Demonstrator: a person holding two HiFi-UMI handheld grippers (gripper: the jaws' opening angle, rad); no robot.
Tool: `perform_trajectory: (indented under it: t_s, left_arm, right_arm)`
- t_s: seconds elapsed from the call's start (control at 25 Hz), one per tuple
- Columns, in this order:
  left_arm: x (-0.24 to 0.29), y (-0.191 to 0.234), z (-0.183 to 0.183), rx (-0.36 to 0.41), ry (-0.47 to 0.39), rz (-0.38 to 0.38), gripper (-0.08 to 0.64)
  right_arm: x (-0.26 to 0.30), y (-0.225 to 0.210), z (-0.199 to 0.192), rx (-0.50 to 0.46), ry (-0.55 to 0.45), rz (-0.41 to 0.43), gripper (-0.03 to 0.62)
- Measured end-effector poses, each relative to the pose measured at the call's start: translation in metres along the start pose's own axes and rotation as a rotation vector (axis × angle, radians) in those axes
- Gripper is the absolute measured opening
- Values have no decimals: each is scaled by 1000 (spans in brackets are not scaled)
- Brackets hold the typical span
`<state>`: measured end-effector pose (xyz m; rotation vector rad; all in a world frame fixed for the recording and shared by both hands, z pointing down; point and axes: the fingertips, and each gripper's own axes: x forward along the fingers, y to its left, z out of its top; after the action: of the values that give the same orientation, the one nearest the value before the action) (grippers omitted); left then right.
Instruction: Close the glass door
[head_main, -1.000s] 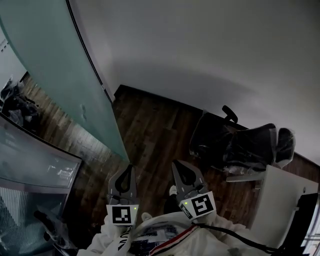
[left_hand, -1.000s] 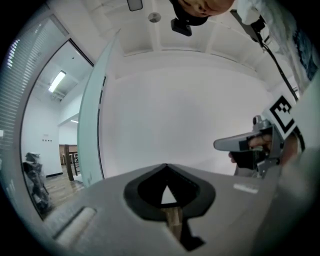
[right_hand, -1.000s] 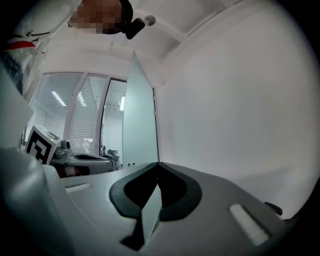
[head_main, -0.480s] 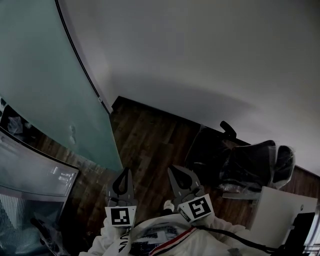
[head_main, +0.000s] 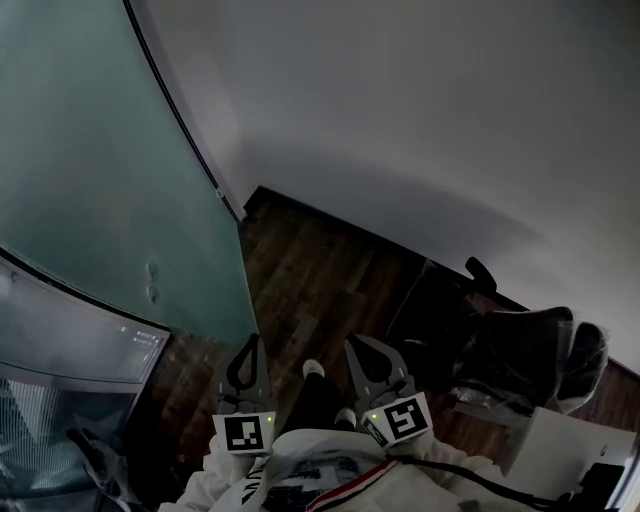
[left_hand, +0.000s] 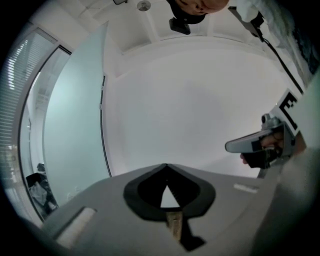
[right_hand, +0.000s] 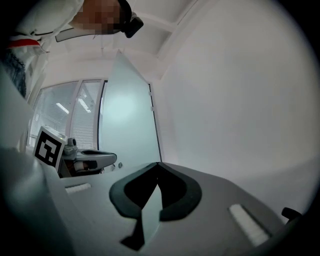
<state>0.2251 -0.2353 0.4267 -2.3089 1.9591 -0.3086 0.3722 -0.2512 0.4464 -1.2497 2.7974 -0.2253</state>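
– At bottom centre of the head view, two claws. States?
– Grey two-jaw left gripper (head_main: 251, 342): jaws pressed together, nothing between them. Grey two-jaw right gripper (head_main: 353, 343): same, tips meeting, empty. Each gripper's own view agrees. Both are level, side by side, close to the person's white jacket (head_main: 330, 470).
– Next out?
– Dark wood-plank floor (head_main: 310, 260) just past the tips. Then the task item: tall frosted teal glass door (head_main: 90, 170), filling the upper left of the head view. Same glass door (left_hand: 75, 130) at left in the left gripper view, and glass door (right_hand: 127, 120) centre-left in the right gripper view. Two small round fittings (head_main: 152, 282) sit low on the pane, lower left of frame.
– Contact?
– None. Both grippers are apart from the glass; the door is near, off to their left.
– Farther back?
– Plain white wall (head_main: 430, 120) across the upper right; the door's dark edge borders it in frame. Black office chair (head_main: 500, 340) at right, well apart from the door.
– Progress?
– My call: nothing done yet. The door looks swung out, not shut, exact angle hard to read. Left to do: reach the pane, push it round, seat it closed. Approach stage only.
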Motion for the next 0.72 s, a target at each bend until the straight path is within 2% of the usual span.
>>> perform_trajectory:
  t_s: [0.16, 0.32, 0.44, 0.72]
  left_arm:
    - [44, 26, -10, -32, 4, 4, 2]
    - [90, 49, 0, -54, -20, -6, 2]
    - [121, 68, 4, -66, -36, -12, 2]
    - [157, 119, -11, -106, -27, 42, 2]
  right_arm:
    - [49, -15, -1, -20, 12, 9, 5]
    - [97, -36, 10, -13, 15, -5, 5]
    - [135, -45, 18, -54, 9, 9, 5]
    - [201, -38, 11, -58, 65, 58, 6]
